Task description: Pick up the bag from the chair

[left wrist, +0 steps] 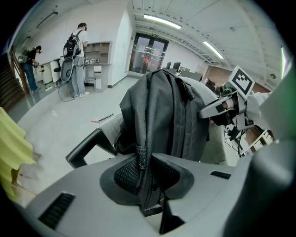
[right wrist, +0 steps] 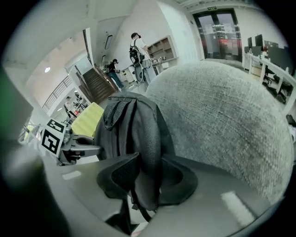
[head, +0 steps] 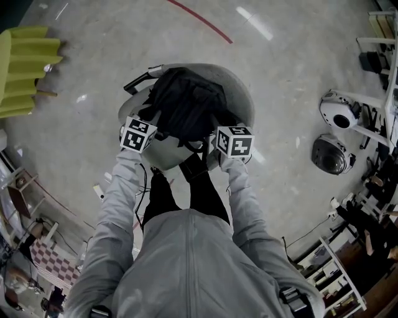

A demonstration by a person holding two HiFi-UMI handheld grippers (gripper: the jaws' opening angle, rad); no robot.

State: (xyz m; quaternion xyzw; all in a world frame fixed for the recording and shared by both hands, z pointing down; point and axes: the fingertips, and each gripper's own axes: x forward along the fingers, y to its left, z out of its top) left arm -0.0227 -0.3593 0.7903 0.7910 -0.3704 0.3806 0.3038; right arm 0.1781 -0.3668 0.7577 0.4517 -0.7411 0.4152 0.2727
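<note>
No word, number or brand name can be read. The bag (left wrist: 166,111), pinched between the fingers of the left gripper (left wrist: 147,178) and of the right gripper (right wrist: 143,178), shows no legible label. The left cube (head: 138,134) and right cube (head: 234,141), behind the fingers, bear only black-and-white square patterns, no letters. Far beyond the right fingers, a sign (right wrist: 212,8) over the glass doors (right wrist: 217,28) is too small to read.

arms (head: 121,192) stretched forward; left gripper (left wrist: 147,173) jaws clamped on bag (left wrist: 166,115) strap; right gripper (right wrist: 145,178) beside it, clamped likewise
</note>
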